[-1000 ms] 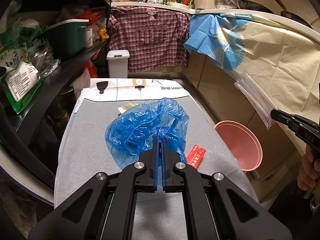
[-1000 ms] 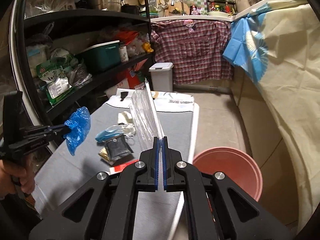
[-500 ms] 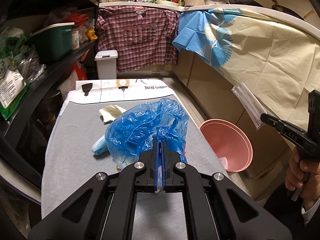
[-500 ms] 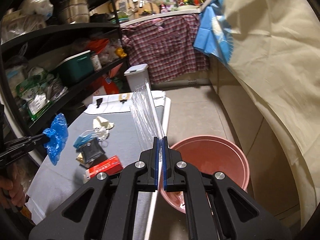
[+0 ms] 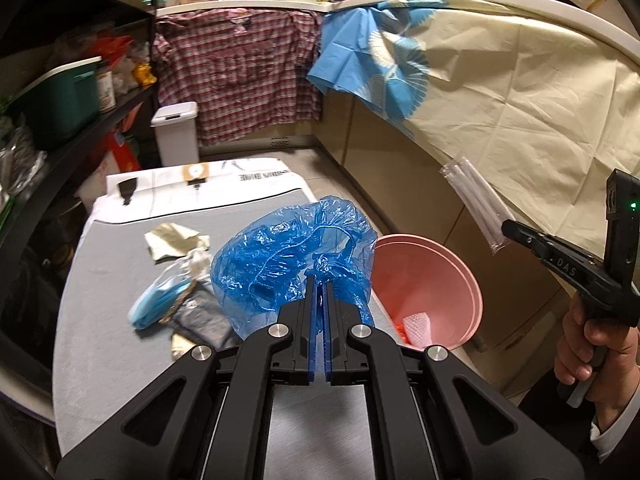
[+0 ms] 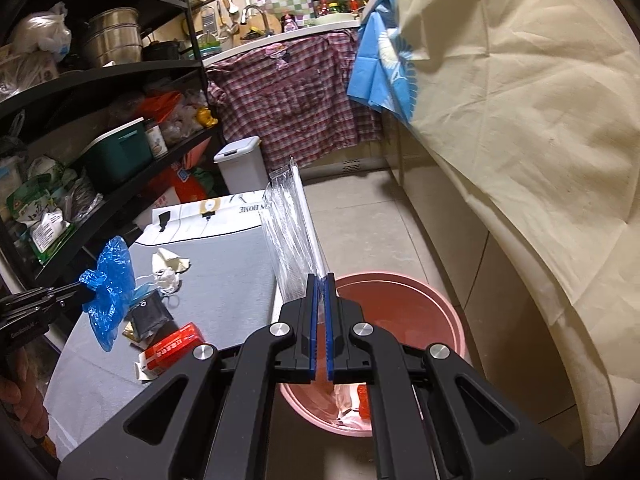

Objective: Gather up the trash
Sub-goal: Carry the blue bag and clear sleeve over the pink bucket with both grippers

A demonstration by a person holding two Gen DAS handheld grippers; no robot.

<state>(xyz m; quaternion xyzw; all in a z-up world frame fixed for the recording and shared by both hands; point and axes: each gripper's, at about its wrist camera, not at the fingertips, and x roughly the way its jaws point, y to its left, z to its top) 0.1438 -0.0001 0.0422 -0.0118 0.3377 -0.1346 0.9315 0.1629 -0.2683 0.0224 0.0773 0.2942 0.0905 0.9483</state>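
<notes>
A: Left wrist view: the left gripper (image 5: pixel 319 280) stays clamped on a crumpled blue bag (image 5: pixel 294 264). It has drifted toward the tabletop's (image 5: pixel 104 320) right edge, nearer the pink bin (image 5: pixel 430 276).

B: Right wrist view: the right gripper (image 6: pixel 319 280), clamped on a clear sleeve (image 6: pixel 290 236), now hangs over the bin's (image 6: pixel 412 308) rim, so likely a drop is close.

"DAS" on right claw (image 5: pixel 505 227), mirrored "HOME" on white sheet (image 6: pixel 224 216)
</notes>
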